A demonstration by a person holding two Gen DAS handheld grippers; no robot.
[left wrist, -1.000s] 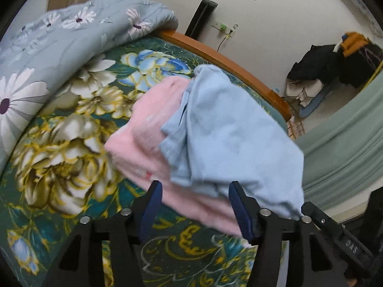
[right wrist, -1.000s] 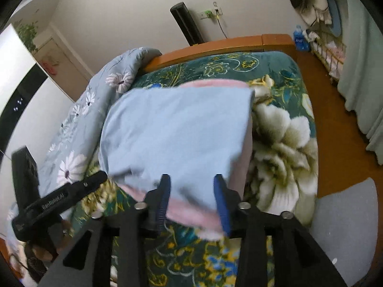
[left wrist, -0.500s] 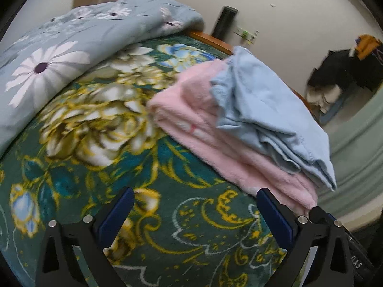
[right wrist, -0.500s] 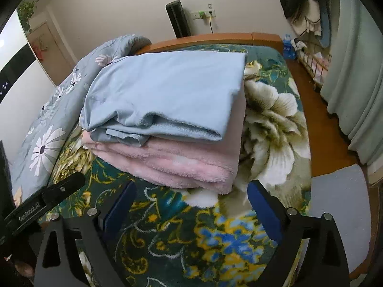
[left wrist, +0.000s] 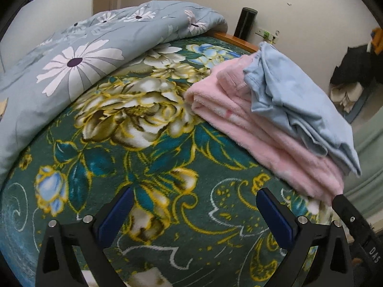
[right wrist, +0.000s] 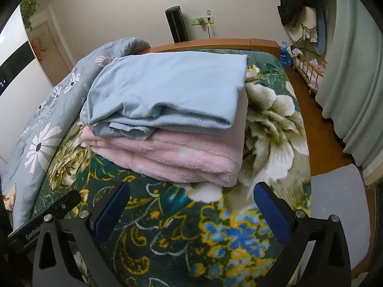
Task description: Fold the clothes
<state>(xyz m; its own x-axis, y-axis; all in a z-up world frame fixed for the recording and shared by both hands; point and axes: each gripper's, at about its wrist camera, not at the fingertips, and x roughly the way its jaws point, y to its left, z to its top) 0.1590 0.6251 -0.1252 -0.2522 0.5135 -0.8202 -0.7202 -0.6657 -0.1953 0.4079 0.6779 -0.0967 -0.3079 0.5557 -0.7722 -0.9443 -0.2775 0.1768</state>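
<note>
1. on the floral bed cover: a stack of two folded pieces, lying flat toward the far side of the bed, below the wooden headboard.
2. bottom of the stack: pink fleece garment, long axis running left to right across the right wrist view, folded edge facing the camera.
3. on top, touching it: light blue garment, same orientation, near-left corner bunched and less tidy than the right.
4. straight ahead of the right gripper: the stack's near edge, just beyond the fingertips; jaws just opened wide, nothing between them, no contact with the cloth.
5. ahead and off to the right of the left gripper: the same stack, pink layer under blue, seen end-on and slanting away; jaws also spread fully after opening, only bed cover between them.
6. judged nearer and better aligned: the right hand, squarely facing the long folded edge; the left faces mostly bare bed cover.
</note>
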